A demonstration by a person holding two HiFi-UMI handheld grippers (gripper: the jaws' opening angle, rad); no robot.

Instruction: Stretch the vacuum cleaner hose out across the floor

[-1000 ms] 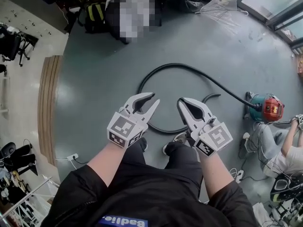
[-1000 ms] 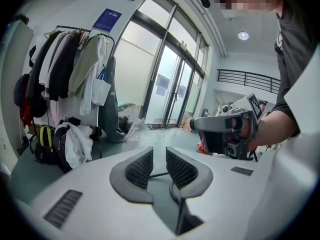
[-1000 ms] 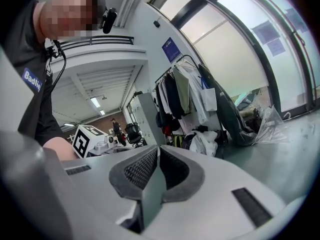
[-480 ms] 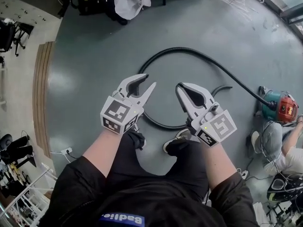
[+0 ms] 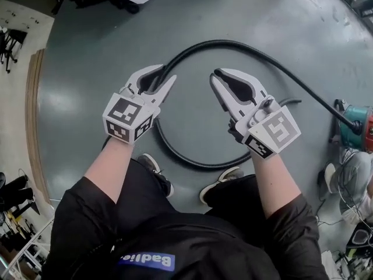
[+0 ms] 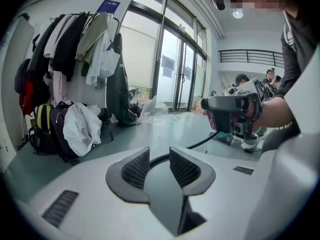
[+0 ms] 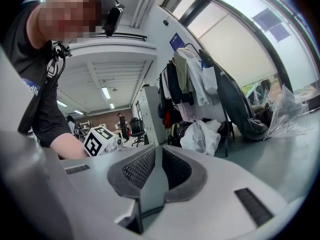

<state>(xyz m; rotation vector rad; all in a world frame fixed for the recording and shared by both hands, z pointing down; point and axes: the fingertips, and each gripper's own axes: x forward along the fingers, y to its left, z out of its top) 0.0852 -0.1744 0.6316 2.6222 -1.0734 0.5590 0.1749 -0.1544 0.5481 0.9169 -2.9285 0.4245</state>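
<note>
The black vacuum hose (image 5: 245,44) lies in a loose loop on the grey floor and runs right to the teal and red vacuum cleaner (image 5: 362,124). Held above the loop's left side, my left gripper (image 5: 166,74) is open with nothing between its jaws; in the left gripper view the hose (image 6: 200,141) shows beyond its gap (image 6: 159,156). My right gripper (image 5: 214,74) hovers over the middle of the loop. Its jaws (image 7: 157,156) are opening, a narrow slit shows between the pads, and nothing is in them. Neither gripper touches the hose.
My shoes (image 5: 152,171) stand just inside the loop's near side. A coat rack with bags and a white sack (image 6: 80,129) stands by the glass doors. A seated person (image 5: 349,174) and cables are at the right edge. A wooden strip (image 5: 32,115) borders the floor at left.
Both grippers have moved forward over the hose loop and a little apart. The left jaws have widened. The hose itself lies as before.
</note>
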